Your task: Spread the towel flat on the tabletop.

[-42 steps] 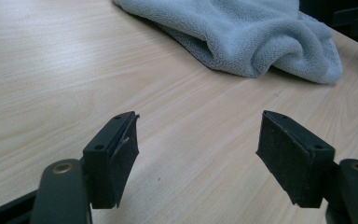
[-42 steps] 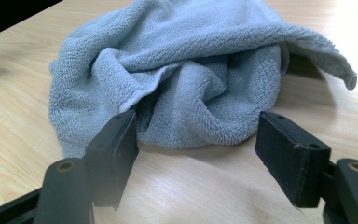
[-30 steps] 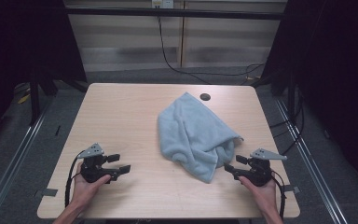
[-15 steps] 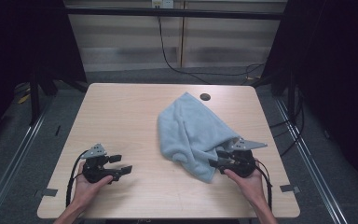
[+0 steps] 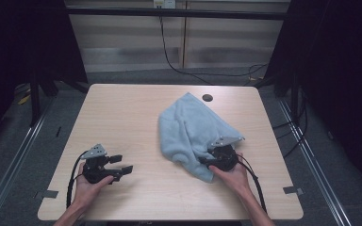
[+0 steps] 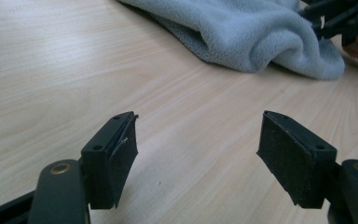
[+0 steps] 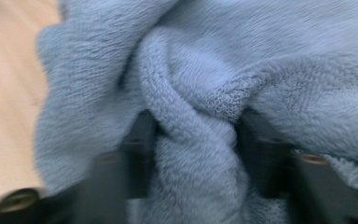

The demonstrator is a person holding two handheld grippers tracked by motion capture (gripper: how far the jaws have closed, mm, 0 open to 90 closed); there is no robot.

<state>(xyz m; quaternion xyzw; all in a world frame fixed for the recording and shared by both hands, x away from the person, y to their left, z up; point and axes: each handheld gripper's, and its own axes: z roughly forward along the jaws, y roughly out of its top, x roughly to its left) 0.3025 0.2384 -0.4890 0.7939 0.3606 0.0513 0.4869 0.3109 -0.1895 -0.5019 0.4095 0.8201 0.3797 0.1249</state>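
Note:
A light blue towel (image 5: 188,127) lies crumpled on the right half of the wooden table (image 5: 122,108). My right gripper (image 5: 206,162) is pushed into the towel's near edge. In the right gripper view a thick fold of the towel (image 7: 200,70) is bunched between the two jaws of that gripper (image 7: 198,135), which press on it from both sides. My left gripper (image 5: 122,165) rests low at the near left of the table, open and holding nothing. In the left gripper view its jaws (image 6: 198,140) stand wide apart over bare wood, with the towel (image 6: 242,32) beyond and the right gripper (image 6: 340,18) at the far right.
A small dark round hole (image 5: 207,98) sits in the tabletop just past the towel's far corner. Cables trail from both grippers toward the near edge. Dark floor and metal frame rails surround the table.
My right gripper moved left and forward from the near right of the table into the towel's edge and took a fold between its jaws. The left gripper stayed put.

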